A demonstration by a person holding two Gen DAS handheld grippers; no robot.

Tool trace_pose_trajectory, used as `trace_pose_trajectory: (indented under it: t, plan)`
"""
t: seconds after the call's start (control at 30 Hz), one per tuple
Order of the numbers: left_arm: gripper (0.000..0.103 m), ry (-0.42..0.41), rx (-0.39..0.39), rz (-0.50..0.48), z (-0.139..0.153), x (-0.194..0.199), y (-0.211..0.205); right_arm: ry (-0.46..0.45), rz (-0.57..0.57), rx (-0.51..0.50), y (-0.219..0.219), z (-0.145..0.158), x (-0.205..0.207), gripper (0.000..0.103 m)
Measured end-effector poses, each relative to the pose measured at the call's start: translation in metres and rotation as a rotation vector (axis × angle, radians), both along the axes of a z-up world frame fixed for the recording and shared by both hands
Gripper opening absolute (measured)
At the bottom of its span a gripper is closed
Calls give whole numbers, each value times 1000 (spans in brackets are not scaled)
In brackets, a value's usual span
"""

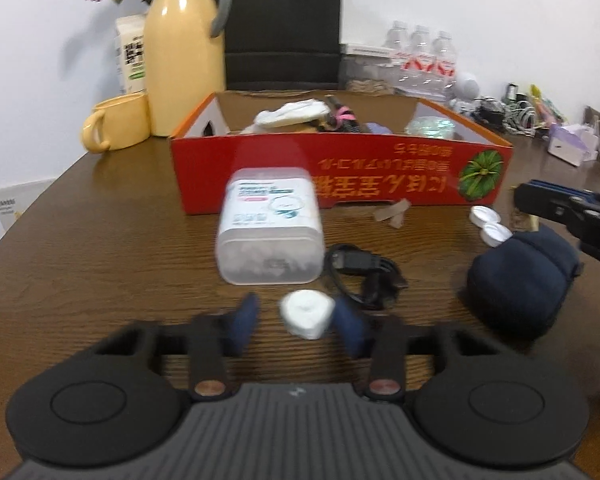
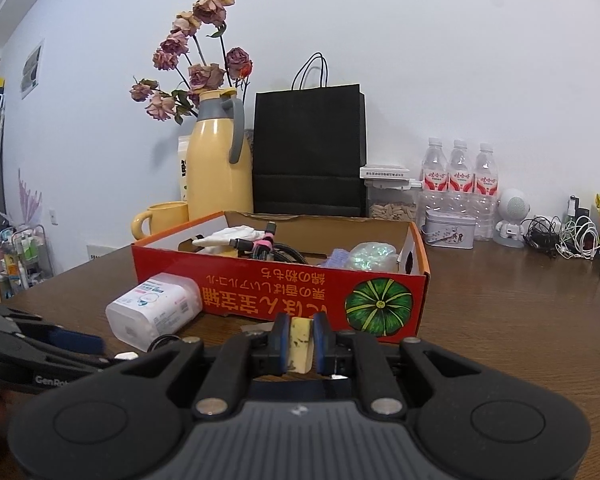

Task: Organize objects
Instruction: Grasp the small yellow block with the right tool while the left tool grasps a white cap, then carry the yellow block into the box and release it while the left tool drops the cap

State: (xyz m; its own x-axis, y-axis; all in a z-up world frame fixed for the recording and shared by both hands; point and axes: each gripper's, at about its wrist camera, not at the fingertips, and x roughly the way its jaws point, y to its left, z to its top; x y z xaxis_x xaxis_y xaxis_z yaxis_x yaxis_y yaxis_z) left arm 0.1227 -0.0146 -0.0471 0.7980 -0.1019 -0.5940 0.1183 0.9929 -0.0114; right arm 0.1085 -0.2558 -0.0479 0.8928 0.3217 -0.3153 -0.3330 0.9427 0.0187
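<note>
Bracketing the white wad (image 1: pixel 307 314) low-centre with my left gripper (image 1: pixel 298 322), pads not yet pressing; right gripper (image 2: pixel 301 346) pinching a yellowish piece (image 2: pixel 300 344), both box-bound

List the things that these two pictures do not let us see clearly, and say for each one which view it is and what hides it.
- Left wrist view: whether the left gripper presses the white roll; blur.
- Left wrist view: label on the plastic tub; blur.
- Both views: what lies low in the red box; its front wall hides it.
- Right wrist view: what the yellowish piece in the right gripper is; pads cover its sides.
- Left wrist view: black bag; top edge cuts it.
</note>
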Motion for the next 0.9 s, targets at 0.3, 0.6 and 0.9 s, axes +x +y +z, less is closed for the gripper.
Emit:
trace_pose_trajectory:
  t: [0.3, 0.6, 0.9]
  plan:
    - [28, -48, -27, -1, 7, -14, 4, 2, -2, -2, 1, 0, 0, 11]
    - [28, -123, -52, 5, 30, -13, 13, -2, -7, -8, 2, 2, 3, 11]
    - [28, -252, -73, 19, 76, 21, 18, -80, -14, -24, 15, 36, 28, 11]
